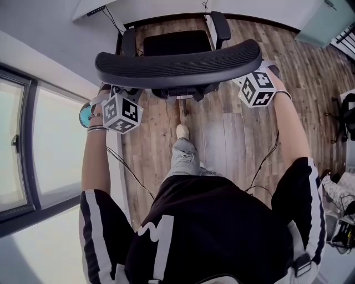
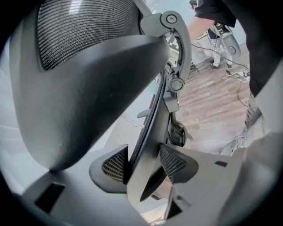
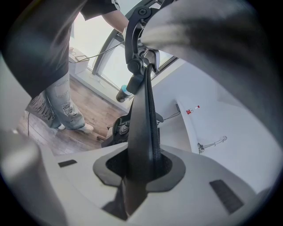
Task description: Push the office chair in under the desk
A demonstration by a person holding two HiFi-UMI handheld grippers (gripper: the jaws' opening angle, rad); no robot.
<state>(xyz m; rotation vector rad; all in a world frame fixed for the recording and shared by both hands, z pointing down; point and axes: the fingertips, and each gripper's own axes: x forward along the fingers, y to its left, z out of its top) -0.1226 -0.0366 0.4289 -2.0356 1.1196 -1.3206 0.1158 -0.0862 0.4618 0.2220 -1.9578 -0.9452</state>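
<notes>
**Head view.** The office chair (image 1: 172, 44) is located at 12 o'clock, facing the white desk (image 1: 166, 6) at the upper edge. It is judged not yet to be pushed fully under. The backrest (image 1: 177, 64) is gripped at its 9 o'clock end by the left gripper (image 1: 113, 93) and at its 3 o'clock end by the right gripper (image 1: 256, 77). Equal force should be applied through both so that the chair is rolled straight toward 12 o'clock. The armrests (image 1: 220, 25) should be watched against the desk edge.

**Left gripper view.** The backrest's edge frame (image 2: 150, 145) is clamped between the pads (image 2: 116, 164), which are set moderately wide.

**Right gripper view.** The thin edge (image 3: 141, 132) is pinched at a narrow opening. The grip should be kept firm to prevent twisting.
</notes>
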